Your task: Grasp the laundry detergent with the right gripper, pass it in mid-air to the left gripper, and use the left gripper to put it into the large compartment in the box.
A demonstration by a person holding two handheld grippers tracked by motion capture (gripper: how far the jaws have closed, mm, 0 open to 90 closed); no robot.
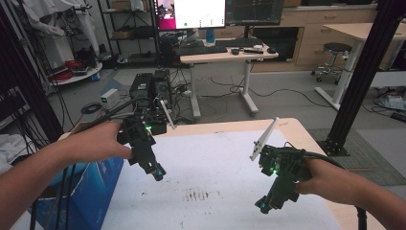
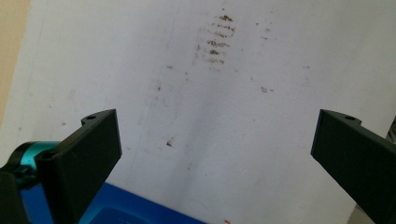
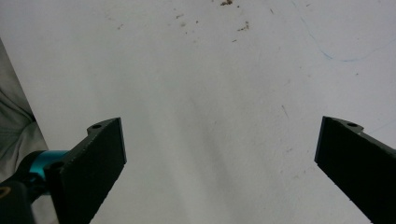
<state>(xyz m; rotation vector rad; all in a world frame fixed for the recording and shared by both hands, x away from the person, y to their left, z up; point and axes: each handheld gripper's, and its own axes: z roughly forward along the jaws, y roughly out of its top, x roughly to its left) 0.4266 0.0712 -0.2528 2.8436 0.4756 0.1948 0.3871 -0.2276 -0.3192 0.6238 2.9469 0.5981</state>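
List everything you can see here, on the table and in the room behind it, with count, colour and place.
White sheet: one, white with brown smudges, covering the table top.
Table: one, light wood, in the foreground.
Blue box: one, blue, at the table's left edge.
Desk: one, light wood top on white legs, behind the table.
Monitors: two, lit, on the desk.
Keyboard: one, black, on the desk.
Stool: one, dark seat, far right.
Left gripper: one, black, held over the sheet, jaws wide apart.
Right gripper: one, black, held over the sheet, jaws wide apart.
Hands: two, one on each gripper.
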